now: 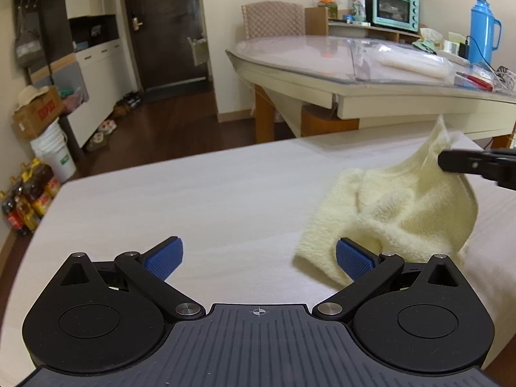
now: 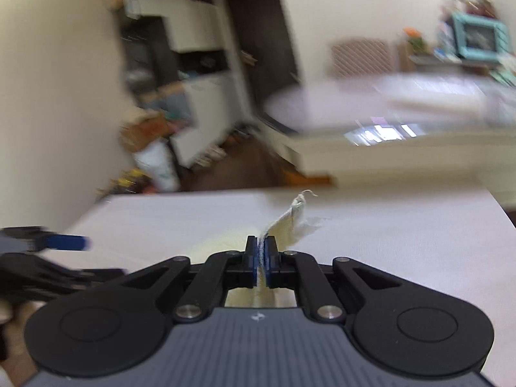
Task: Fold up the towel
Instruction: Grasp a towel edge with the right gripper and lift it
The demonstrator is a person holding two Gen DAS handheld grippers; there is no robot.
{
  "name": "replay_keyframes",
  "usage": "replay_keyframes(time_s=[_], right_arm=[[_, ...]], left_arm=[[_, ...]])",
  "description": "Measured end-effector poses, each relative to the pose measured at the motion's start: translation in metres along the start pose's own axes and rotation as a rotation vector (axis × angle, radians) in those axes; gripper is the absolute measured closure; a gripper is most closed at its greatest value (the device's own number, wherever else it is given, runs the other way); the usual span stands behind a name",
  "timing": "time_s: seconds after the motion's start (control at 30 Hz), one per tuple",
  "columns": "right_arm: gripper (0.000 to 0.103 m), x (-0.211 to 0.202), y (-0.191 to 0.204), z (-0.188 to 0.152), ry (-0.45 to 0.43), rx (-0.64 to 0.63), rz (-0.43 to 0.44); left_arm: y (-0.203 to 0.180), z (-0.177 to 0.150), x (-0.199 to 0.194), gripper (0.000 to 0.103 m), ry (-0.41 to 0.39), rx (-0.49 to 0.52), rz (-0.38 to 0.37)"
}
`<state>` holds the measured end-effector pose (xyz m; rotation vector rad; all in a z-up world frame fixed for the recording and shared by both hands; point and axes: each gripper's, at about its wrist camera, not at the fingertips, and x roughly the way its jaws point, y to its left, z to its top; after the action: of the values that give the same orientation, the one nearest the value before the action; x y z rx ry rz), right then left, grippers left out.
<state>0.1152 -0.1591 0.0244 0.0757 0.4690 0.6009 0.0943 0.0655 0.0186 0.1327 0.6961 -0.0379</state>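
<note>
A fluffy cream towel (image 1: pixel 396 213) lies crumpled on the white table (image 1: pixel 193 200), right of centre in the left wrist view. One corner of it is lifted up and to the right, pinched by my right gripper (image 1: pixel 443 161), which enters from the right edge. My left gripper (image 1: pixel 258 254) stands open low over the table, its right blue pad touching the towel's near edge. In the blurred right wrist view, my right gripper (image 2: pixel 262 251) is shut on the towel's corner (image 2: pixel 292 222), which sticks out beyond the pads. The left gripper's blue pad (image 2: pixel 66 242) shows at far left.
Behind the white table stands a glass-topped table (image 1: pixel 354 54) with a blue thermos (image 1: pixel 482 32), a teal oven (image 1: pixel 395 9) and clutter. A chair (image 1: pixel 274 19), a dark door (image 1: pixel 164 25), boxes, a bucket (image 1: pixel 54 154) and bottles (image 1: pixel 29 196) fill the left side.
</note>
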Motion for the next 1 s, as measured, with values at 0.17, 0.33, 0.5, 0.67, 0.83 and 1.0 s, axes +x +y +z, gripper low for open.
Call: replay_keyframes(time_s=[0.17,0.33,0.5,0.67,0.83,1.0], right_arm=[[0.098,-0.004,0.054,-0.010,0.028,-0.151,0.134],[0.098,-0.001,0.095,-0.038,0.105,-0.242,0.214],[0.098,-0.001,0.121,-0.058,0.164,-0.308,0.231],[0.093,-0.006,0.124,-0.066,0.175,-0.306,0.194],[0.085,-0.017,0.120,-0.067,0.171,-0.317,0.160],[0.085,-0.040,0.110,-0.067,0.141,-0.289,0.104]], left_arm=[[0.021,-0.003,-0.013,0.000,0.004,0.030,0.029],[0.039,-0.007,-0.020,0.000,0.020,0.050,0.069],[0.043,-0.011,-0.028,0.000,0.025,0.098,0.015],[0.024,-0.008,-0.021,0.000,0.037,0.172,-0.094],[0.006,-0.004,-0.015,0.000,0.050,0.246,-0.204],[-0.013,-0.001,-0.008,0.000,0.063,0.320,-0.314]])
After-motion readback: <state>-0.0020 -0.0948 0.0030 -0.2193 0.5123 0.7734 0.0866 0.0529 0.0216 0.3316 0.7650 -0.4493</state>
